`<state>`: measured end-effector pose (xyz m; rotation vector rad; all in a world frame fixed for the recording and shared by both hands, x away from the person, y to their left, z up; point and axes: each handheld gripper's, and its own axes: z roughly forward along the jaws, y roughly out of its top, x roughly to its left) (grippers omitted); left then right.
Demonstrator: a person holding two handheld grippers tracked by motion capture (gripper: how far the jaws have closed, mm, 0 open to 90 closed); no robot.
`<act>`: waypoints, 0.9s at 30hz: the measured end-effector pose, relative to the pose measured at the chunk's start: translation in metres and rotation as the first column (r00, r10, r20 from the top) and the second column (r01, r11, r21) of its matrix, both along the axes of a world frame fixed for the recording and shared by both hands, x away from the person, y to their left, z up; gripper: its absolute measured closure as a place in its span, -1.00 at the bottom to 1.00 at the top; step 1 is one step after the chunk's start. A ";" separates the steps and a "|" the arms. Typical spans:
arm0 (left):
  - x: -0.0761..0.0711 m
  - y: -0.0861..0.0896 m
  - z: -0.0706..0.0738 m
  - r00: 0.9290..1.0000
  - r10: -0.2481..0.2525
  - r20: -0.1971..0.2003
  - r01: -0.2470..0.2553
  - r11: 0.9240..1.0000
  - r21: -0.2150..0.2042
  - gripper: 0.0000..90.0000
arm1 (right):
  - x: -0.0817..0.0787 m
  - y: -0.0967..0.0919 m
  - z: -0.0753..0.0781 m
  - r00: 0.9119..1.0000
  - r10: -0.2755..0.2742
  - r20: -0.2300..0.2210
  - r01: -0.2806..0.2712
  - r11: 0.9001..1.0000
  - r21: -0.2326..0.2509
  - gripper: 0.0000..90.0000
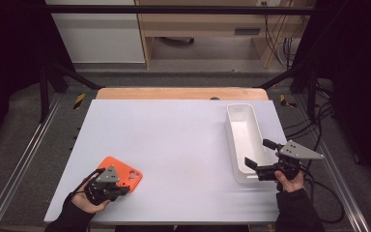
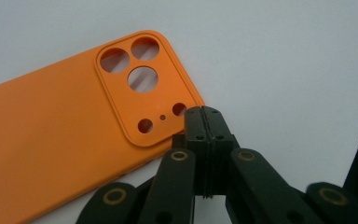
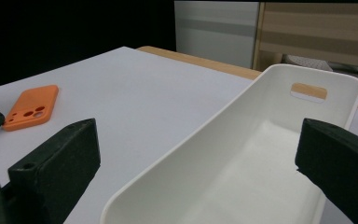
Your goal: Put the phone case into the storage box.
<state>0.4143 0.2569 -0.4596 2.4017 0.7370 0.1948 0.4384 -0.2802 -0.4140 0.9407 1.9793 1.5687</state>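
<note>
Orange silicone is what catches the eye: a flat orange phone case with round camera cut-outs (image 1: 124, 175) is laid on the white tabletop (image 1: 174, 145) at the near left corner, its camera end turned toward the table's middle. The left gripper (image 1: 121, 190) is held just over the case's near edge, and in the left gripper view its two black jaws are seen pressed flat together, tips poised beside the camera-hole corner of the case (image 2: 74, 135); nothing is gripped between them. Over on the right, a long white plastic bin with a slotted handle hole in its end wall (image 1: 244, 140) is stood lengthwise, well apart from the case. The right gripper (image 1: 260, 153) is held at the bin's near end, jaws spread wide, one on either side of the bin's wall (image 3: 186, 154).
</note>
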 end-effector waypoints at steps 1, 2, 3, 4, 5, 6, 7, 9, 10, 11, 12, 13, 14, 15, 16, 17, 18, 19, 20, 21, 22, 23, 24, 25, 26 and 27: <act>0.000 -0.001 0.000 1.000 0.001 0.004 -0.001 1.000 0.000 0.99 | 0.000 0.000 0.000 1.000 -0.001 0.002 0.001 1.000 0.000 -0.99; 0.001 -0.001 0.000 1.000 0.003 0.005 -0.003 1.000 -0.001 0.99 | 0.000 0.000 0.000 1.000 -0.001 0.002 0.001 1.000 0.000 -0.99; 0.001 -0.002 -0.001 1.000 0.005 0.008 -0.005 1.000 -0.006 0.99 | 0.000 0.000 0.000 1.000 -0.002 0.001 0.002 1.000 -0.001 -0.99; 0.002 -0.003 -0.001 1.000 0.006 0.010 -0.006 1.000 -0.011 0.99 | 0.000 0.000 0.000 1.000 0.000 0.000 0.000 1.000 -0.001 -0.99; 0.003 -0.003 -0.001 1.000 0.007 0.009 -0.007 1.000 -0.013 0.99 | 0.000 0.000 0.000 1.000 0.000 0.000 0.000 1.000 -0.002 -0.99; 0.003 -0.004 -0.002 1.000 0.012 0.014 -0.011 1.000 -0.020 0.99 | 0.000 0.000 0.000 1.000 -0.002 -0.002 0.002 1.000 -0.003 -0.99; 0.004 -0.005 -0.002 1.000 0.011 0.014 -0.011 1.000 -0.022 0.99 | 0.000 0.000 0.000 1.000 -0.002 0.000 0.002 1.000 -0.005 -0.99; 0.005 -0.006 -0.002 1.000 0.015 0.017 -0.014 1.000 -0.022 0.99 | 0.000 0.000 0.000 1.000 -0.002 -0.001 0.002 1.000 -0.004 -0.99; 0.005 -0.007 -0.003 1.000 0.017 0.022 -0.016 1.000 -0.023 0.99 | 0.000 0.000 0.000 1.000 -0.001 -0.001 0.001 1.000 -0.003 -0.99; 0.006 -0.008 -0.003 1.000 0.020 0.021 -0.020 1.000 -0.023 0.99 | 0.000 0.000 0.000 1.000 -0.001 -0.001 0.001 1.000 -0.004 -0.99; 0.006 -0.008 -0.003 1.000 0.023 0.021 -0.022 1.000 -0.023 0.99 | 0.000 0.000 0.000 1.000 0.000 -0.001 0.000 1.000 -0.003 -0.99; 0.007 -0.009 -0.003 0.999 0.027 0.022 -0.026 0.999 -0.029 0.99 | 0.000 0.000 0.000 1.000 -0.001 -0.001 0.001 1.000 -0.005 -0.99; 0.008 -0.009 -0.003 0.999 0.030 0.023 -0.029 0.999 -0.031 0.99 | 0.000 0.001 0.000 1.000 0.000 -0.001 0.000 1.000 -0.006 -0.99; 0.008 -0.010 -0.004 0.999 0.036 0.022 -0.035 0.999 -0.036 0.99 | 0.000 0.001 0.000 1.000 0.002 -0.001 -0.002 1.000 -0.008 -0.99; 0.009 -0.010 -0.004 0.999 0.039 0.024 -0.038 0.999 -0.037 0.99 | 0.000 0.001 0.000 1.000 0.002 0.000 -0.002 1.000 -0.010 -0.99; 0.009 -0.011 -0.004 0.999 0.044 0.026 -0.043 0.998 -0.041 0.99 | 0.000 0.001 0.000 1.000 0.003 -0.001 -0.003 1.000 -0.011 -0.99; 0.010 -0.011 -0.004 0.998 0.048 0.029 -0.046 0.998 -0.042 0.99 | 0.000 0.001 -0.001 1.000 0.002 -0.002 -0.002 1.000 -0.011 -0.99; 0.010 -0.012 -0.005 0.998 0.050 0.035 -0.049 0.998 -0.040 0.99 | 0.000 0.001 -0.001 1.000 0.003 -0.001 -0.003 1.000 -0.013 -0.99; 0.011 -0.013 -0.005 0.998 0.056 0.036 -0.055 0.998 -0.044 0.99 | 0.000 0.001 -0.001 1.000 0.004 -0.001 -0.004 1.000 -0.014 -0.99; 0.012 -0.014 -0.005 0.997 0.060 0.040 -0.058 0.997 -0.045 0.99 | 0.000 0.001 -0.001 1.000 0.006 -0.002 -0.006 1.000 -0.013 -0.99; 0.012 -0.014 -0.005 0.997 0.062 0.043 -0.060 0.997 -0.045 0.99 | 0.000 0.001 -0.001 1.000 0.008 0.000 -0.008 1.000 -0.015 -0.99; 0.013 -0.015 -0.006 0.997 0.066 0.043 -0.064 0.997 -0.050 0.99 | 0.000 0.001 -0.001 1.000 0.009 0.001 -0.009 1.000 -0.016 -0.99; 0.014 -0.015 -0.006 0.997 0.070 0.043 -0.068 0.996 -0.052 0.99 | 0.000 0.001 -0.001 1.000 0.009 0.003 -0.009 1.000 -0.018 -0.99; 0.015 -0.016 -0.006 0.996 0.074 0.042 -0.072 0.996 -0.058 0.99 | 0.000 0.001 -0.001 1.000 0.009 0.003 -0.008 1.000 -0.018 -0.99; 0.016 -0.016 -0.006 0.996 0.073 0.046 -0.071 0.996 -0.059 0.99 | 0.000 0.001 -0.001 1.000 0.009 0.001 -0.009 1.000 -0.017 -0.99; 0.017 -0.016 -0.007 0.996 0.080 0.044 -0.077 0.995 -0.065 0.99 | 0.000 0.001 -0.001 1.000 0.009 0.002 -0.009 1.000 -0.018 -0.99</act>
